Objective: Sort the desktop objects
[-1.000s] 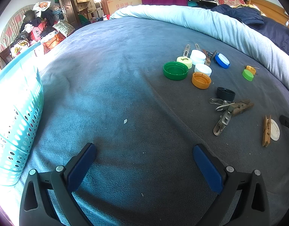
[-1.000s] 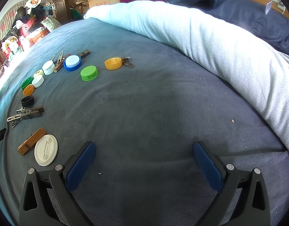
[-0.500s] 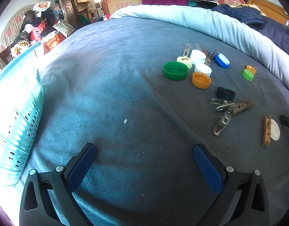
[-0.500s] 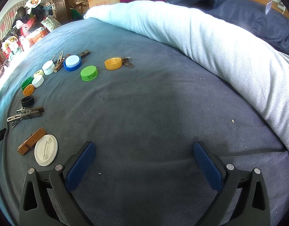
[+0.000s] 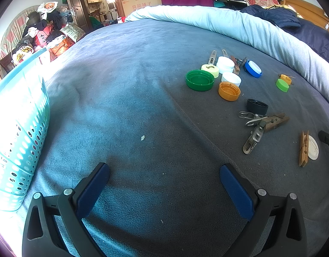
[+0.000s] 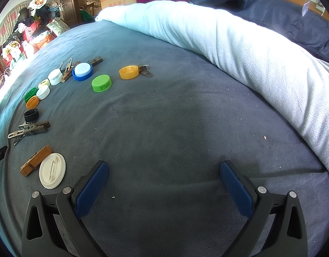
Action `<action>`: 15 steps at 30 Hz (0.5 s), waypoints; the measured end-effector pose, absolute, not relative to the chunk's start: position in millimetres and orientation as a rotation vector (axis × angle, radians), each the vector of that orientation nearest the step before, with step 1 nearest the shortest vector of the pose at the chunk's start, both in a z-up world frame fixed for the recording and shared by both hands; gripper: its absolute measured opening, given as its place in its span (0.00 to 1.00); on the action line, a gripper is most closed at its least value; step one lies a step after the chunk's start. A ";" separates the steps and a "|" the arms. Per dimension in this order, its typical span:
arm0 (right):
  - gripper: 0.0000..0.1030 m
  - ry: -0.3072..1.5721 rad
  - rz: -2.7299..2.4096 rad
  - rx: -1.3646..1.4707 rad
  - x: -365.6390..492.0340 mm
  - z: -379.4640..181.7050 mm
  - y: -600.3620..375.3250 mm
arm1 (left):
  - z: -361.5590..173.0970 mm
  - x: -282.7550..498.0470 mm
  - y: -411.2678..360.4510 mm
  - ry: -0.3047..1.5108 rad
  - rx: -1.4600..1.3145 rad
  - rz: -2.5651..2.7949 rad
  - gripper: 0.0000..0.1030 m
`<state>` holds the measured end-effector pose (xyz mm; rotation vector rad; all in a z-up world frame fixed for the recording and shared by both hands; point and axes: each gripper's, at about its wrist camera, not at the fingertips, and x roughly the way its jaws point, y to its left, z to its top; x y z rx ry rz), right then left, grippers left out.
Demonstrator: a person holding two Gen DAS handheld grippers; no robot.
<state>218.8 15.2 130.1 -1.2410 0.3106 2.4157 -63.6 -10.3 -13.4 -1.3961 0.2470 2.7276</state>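
Nothing moves here: the caps and clothespins sit exactly where they were a second ago, and both grippers hold the same pose. In the left wrist view the scatter fills the right half of the frame on the blue bed cover [image 5: 125, 98]: a green lid [image 5: 199, 80] upturned, an orange cap [image 5: 229, 91] just beside it, a black cap [image 5: 257, 106] lower right, then metal clips [image 5: 253, 137] tangled with a dark wooden clothespin [image 5: 274, 121]. Far right, a light wooden clothespin [image 5: 303, 148] touches a flat white lid [image 5: 313, 147]. The turquoise basket [image 5: 16, 128] stands at the left edge, well apart from all of it.

The left gripper [image 5: 164, 187] hovers low over bare cover, jaws spread wide, nothing between them. In the right wrist view the right gripper [image 6: 164, 185] is the same: jaws wide, empty, with the white lid at lower left near its left finger. A lime cap [image 6: 101, 83] and a yellow-orange cap [image 6: 129, 72] lie at upper left.
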 end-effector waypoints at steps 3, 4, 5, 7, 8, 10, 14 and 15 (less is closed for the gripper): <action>1.00 0.311 2.416 -1.241 218.8 130.1 15.3 | -13.4 -63.5 -10.1 0.247 -1.396 2.728 1.00; 1.00 0.311 2.416 -1.241 218.8 130.1 15.4 | -13.3 -63.2 -10.0 0.247 -1.396 2.728 1.00; 1.00 0.311 2.416 -1.241 218.8 130.1 15.4 | -13.4 -63.6 -10.1 0.247 -1.396 2.728 1.00; 1.00 0.311 2.416 -1.241 218.8 130.1 15.4 | -13.4 -63.7 -10.1 0.248 -1.396 2.728 1.00; 1.00 0.311 2.416 -1.241 218.9 130.0 15.5 | -13.3 -63.0 -10.0 0.247 -1.397 2.728 1.00; 1.00 0.310 2.416 -1.241 218.8 130.0 15.5 | -13.5 -63.7 -9.9 0.247 -1.397 2.728 1.00; 1.00 0.310 2.416 -1.241 218.9 130.0 15.7 | -13.3 -62.9 -9.9 0.246 -1.398 2.727 1.00; 1.00 0.310 2.417 -1.241 218.9 130.0 15.7 | -12.9 -62.7 -10.6 0.244 -1.399 2.725 1.00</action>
